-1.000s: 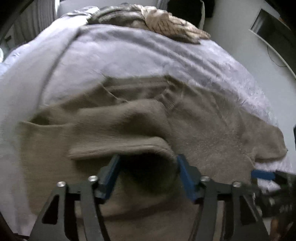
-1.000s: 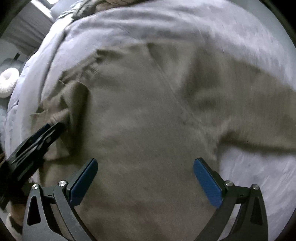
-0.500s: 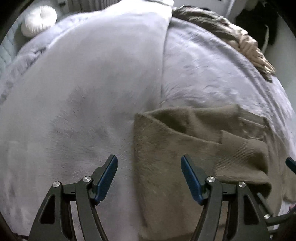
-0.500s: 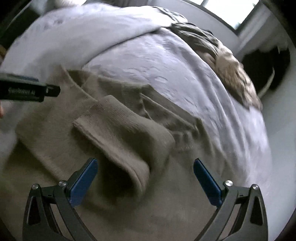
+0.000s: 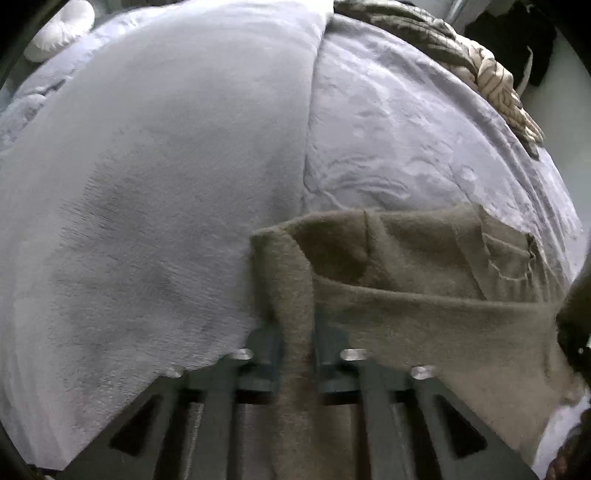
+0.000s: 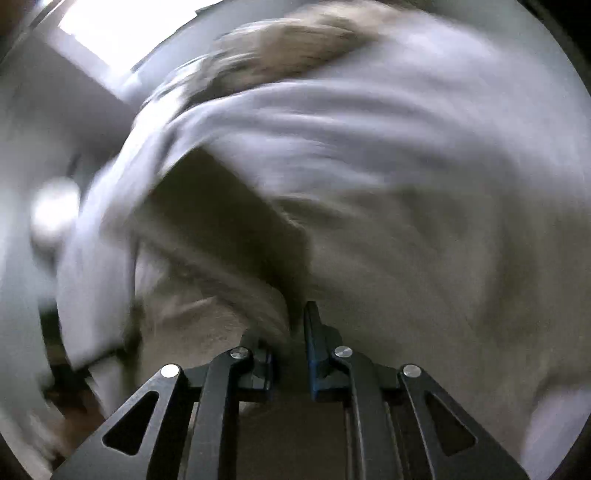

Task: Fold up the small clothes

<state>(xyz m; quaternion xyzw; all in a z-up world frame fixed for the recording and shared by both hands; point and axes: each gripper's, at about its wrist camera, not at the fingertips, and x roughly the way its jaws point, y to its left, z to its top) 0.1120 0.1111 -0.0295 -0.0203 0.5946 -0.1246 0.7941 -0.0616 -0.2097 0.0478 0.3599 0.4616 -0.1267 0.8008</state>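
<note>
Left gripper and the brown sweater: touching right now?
Touching. The left wrist view shows the left gripper closed on the brown sweater, its edge fold pinched between both fingers.

A: Open ground, left wrist view?
B: Grey blanket (image 5: 155,206), broad bare stretch left of the brown sweater (image 5: 424,295); quilted cover (image 5: 406,140) bare beyond it.
A: Obstructions?
B: Striped bedding heap (image 5: 461,51) at far right edge; white round cushion (image 5: 59,33) far left. Right wrist view too blurred to list.
</note>
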